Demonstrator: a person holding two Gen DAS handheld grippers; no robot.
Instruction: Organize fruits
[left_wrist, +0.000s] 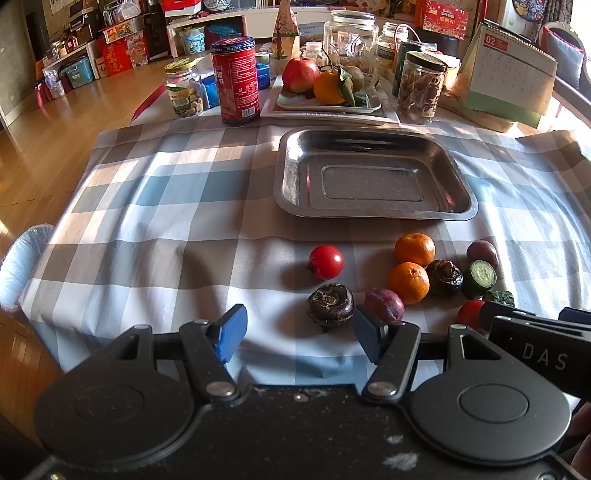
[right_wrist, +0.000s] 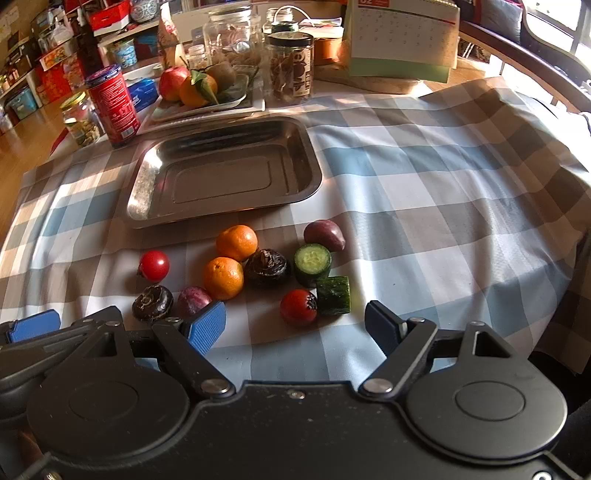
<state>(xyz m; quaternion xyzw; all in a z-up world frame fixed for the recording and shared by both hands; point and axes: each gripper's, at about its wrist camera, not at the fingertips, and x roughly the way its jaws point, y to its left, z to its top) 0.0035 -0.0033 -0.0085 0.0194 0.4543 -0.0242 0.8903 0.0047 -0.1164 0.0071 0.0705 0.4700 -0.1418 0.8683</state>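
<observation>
Left gripper (left_wrist: 299, 334): blue pads spread wide, nothing between them, low over the checked tablecloth (left_wrist: 166, 236). Just beyond its tips, a dark water chestnut (left_wrist: 330, 304), slightly right of the gap's centre; a purple plum (left_wrist: 384, 304) touching the right pad's tip. Farther ahead, a cherry tomato (left_wrist: 326, 261) alone on the cloth.

Right gripper (right_wrist: 295, 326): pads likewise parted, gripping nothing. Directly ahead of the gap, a second cherry tomato (right_wrist: 298, 306), touching a cucumber chunk (right_wrist: 334, 295) lying on its side. Behind those, an upright cucumber piece (right_wrist: 312, 261), another water chestnut (right_wrist: 267, 267), two mandarins (right_wrist: 223, 277) (right_wrist: 236, 242) and a second plum (right_wrist: 325, 235), all bunched close.

Steel tray (right_wrist: 142, 206) beyond the fruit cluster, nothing in it, well apart from both grippers. Behind it, a red tin (left_wrist: 234, 81), glass jars (left_wrist: 421, 86) and a plate of fruit (left_wrist: 369, 105).
</observation>
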